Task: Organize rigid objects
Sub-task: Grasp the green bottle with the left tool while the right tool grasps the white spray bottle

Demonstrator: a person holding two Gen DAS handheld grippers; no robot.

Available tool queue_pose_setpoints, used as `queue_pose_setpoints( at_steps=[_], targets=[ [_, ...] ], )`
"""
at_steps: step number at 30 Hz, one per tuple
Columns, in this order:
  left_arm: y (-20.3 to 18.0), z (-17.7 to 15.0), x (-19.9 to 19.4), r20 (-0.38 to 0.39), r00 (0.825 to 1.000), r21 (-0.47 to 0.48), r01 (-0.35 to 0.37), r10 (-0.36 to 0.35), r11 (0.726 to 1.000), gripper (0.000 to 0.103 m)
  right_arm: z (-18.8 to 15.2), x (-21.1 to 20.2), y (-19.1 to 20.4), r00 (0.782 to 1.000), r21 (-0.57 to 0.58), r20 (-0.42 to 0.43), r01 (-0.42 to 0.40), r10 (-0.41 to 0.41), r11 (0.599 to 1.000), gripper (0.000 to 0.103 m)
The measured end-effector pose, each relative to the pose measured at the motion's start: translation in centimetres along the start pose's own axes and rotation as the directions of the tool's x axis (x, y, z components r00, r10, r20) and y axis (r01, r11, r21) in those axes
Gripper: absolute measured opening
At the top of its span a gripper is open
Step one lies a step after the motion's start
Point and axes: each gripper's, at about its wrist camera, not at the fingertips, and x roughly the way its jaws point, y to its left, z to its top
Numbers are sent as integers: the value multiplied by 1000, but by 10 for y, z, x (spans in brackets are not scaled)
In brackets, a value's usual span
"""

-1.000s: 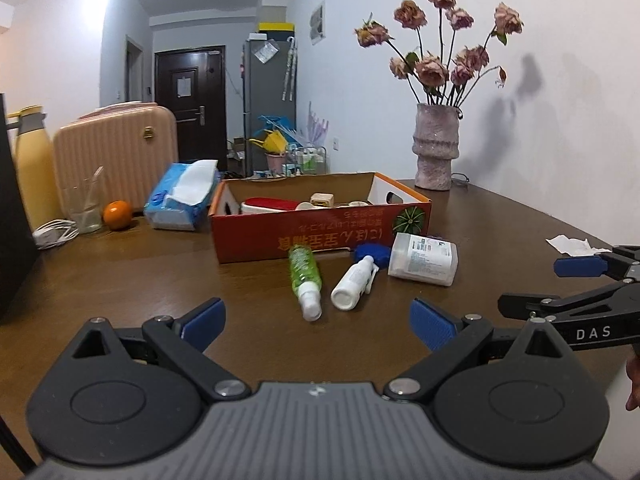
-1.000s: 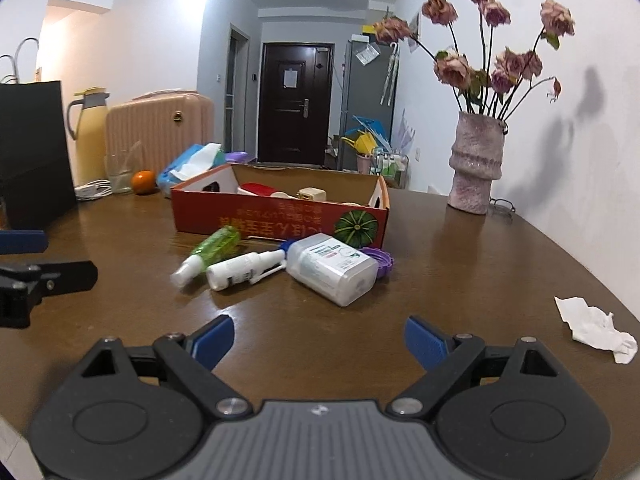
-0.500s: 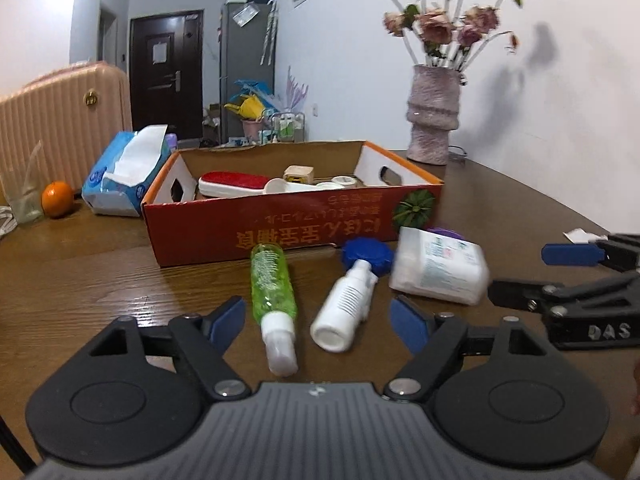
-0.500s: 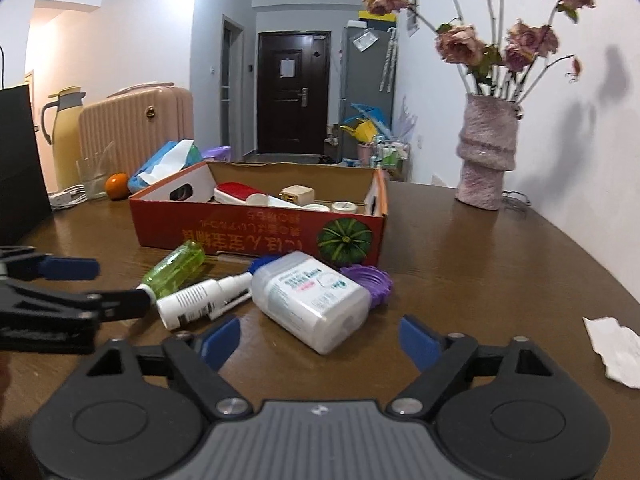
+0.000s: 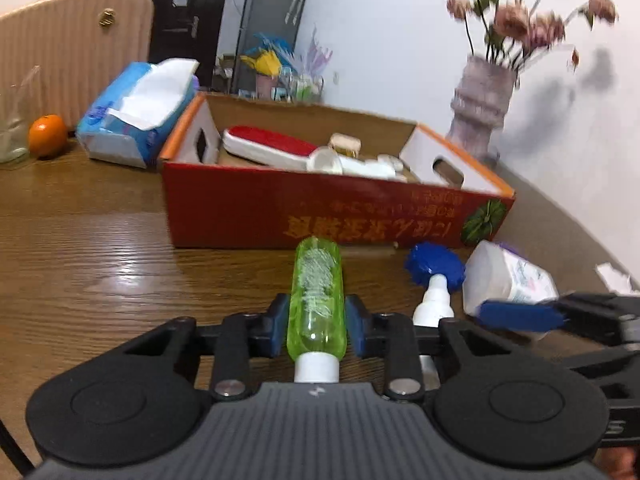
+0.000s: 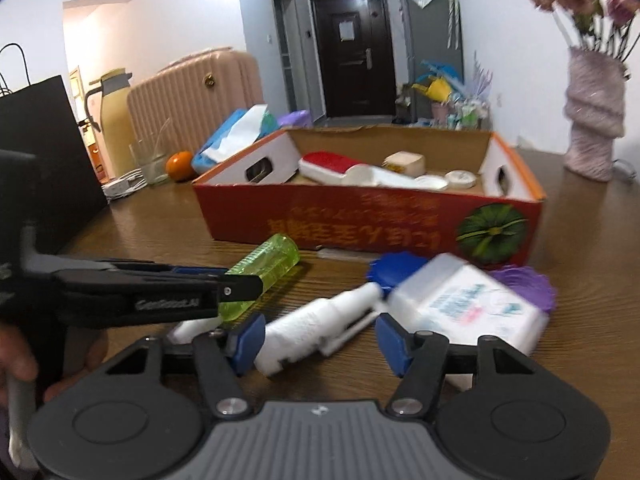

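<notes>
A green bottle (image 5: pixel 316 292) with a white cap lies on the wooden table in front of the red cardboard box (image 5: pixel 320 216). My left gripper (image 5: pixel 317 320) is closing, and both blue pads touch the bottle's sides. It shows from the side in the right wrist view, with the left gripper (image 6: pixel 240 286) around the green bottle (image 6: pixel 272 264). My right gripper (image 6: pixel 320 340) is closing around a white spray bottle (image 6: pixel 316 328) that lies slantwise between the jaws, with a gap at the right pad. A white labelled jar (image 6: pixel 468 308) lies just right of it.
A blue cap (image 5: pixel 434 266) and a purple cap (image 6: pixel 528 284) lie by the box, which holds a red-and-white brush and small items. A tissue pack (image 5: pixel 136 116), an orange (image 5: pixel 47 140), a vase (image 5: pixel 480 108) and a black bag (image 6: pixel 40 160) stand around.
Both grippers moved forward and down to the bottles. The left jaws closed from wide open onto the green bottle. The right jaws narrowed around the white spray bottle.
</notes>
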Motion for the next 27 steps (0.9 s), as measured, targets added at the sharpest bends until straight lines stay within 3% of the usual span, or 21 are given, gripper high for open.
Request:
queue_pose_setpoints(
  at_steps=[4,9,11,12,15,16,18,20,22,27],
  targets=[
    [11,0,-18,54,998,-17,-12,13,1000,11,4,19,14,999,-21,-22,31,-32,999,59],
    [21,2,-28,75,997,-28,-3,5,1000,7,8,37,19,996,9,-47,71,-70,997,55],
    [20,0,-27,63,998,-14,-3,4,1000,9,10,39,18,995,19,-47,91,-90,996,55],
    [20,-1,-27,72,997,-13,-9,10,1000,14,10,39,17,994,34,-38,99,-98,995,55],
    [23,-1,-24,73,996,-39,-42,45,998,46,11,44,18,991,42,-38,127,-125,991,54],
    [25,-1,-22,64,997,-48,-50,53,998,46,10,45,21,988,19,-38,150,-149,988,53],
    [25,-2,-16,42,997,-44,-70,72,997,46,8,44,25,985,-9,-36,170,-171,985,37],
    [26,-5,-8,9,997,-40,-82,83,996,46,5,38,27,985,-20,-36,170,-171,985,30],
    [26,-6,-2,-12,995,-31,-98,98,995,32,-1,30,28,986,-17,-34,165,-166,986,29],
    [17,-11,-9,25,993,28,-119,119,992,31,-18,1,34,987,-32,-23,158,-159,987,27]
  ],
)
